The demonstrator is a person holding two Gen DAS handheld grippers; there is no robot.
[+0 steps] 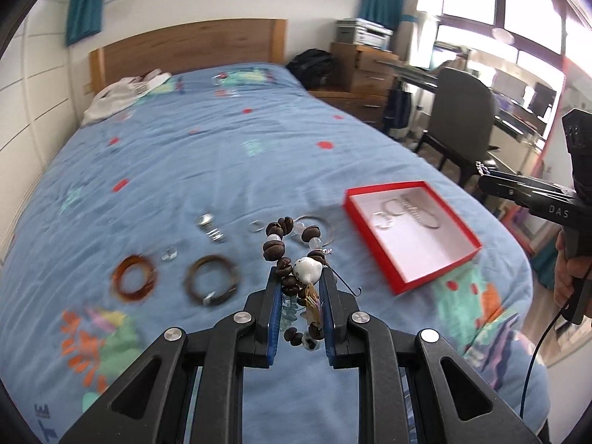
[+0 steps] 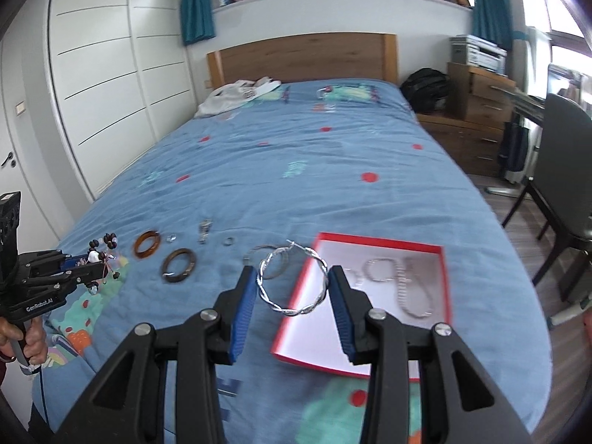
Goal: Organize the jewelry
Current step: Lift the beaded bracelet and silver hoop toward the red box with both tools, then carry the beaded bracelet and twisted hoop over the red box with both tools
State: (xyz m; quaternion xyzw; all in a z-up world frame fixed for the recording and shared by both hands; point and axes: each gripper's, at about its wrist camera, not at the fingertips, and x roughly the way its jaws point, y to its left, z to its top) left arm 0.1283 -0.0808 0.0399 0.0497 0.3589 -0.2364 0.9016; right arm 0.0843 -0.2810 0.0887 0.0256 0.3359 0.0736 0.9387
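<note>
My left gripper [image 1: 300, 277] is shut on a bracelet of dark brown and clear beads [image 1: 275, 248] with a white charm, held above the blue bedspread. In the right wrist view the left gripper [image 2: 98, 268] appears at the far left with the beaded bracelet [image 2: 105, 244]. My right gripper [image 2: 292, 277] is shut on a twisted silver hoop [image 2: 294, 281], which hangs over the left edge of a red box [image 2: 370, 238] with a white inside. The red box [image 1: 436, 273] holds silver pieces [image 2: 403, 288]. Only the side of the right gripper [image 1: 481, 177] shows in the left wrist view.
On the bedspread lie an amber bangle [image 2: 147, 244], a dark brown bangle [image 2: 179, 264], small silver rings [image 2: 229, 240] and a thin silver hoop [image 2: 259, 249]. A chair [image 2: 566, 170] and a wooden dresser [image 2: 477, 111] stand right of the bed. A wardrobe [image 2: 103, 74] lines the left.
</note>
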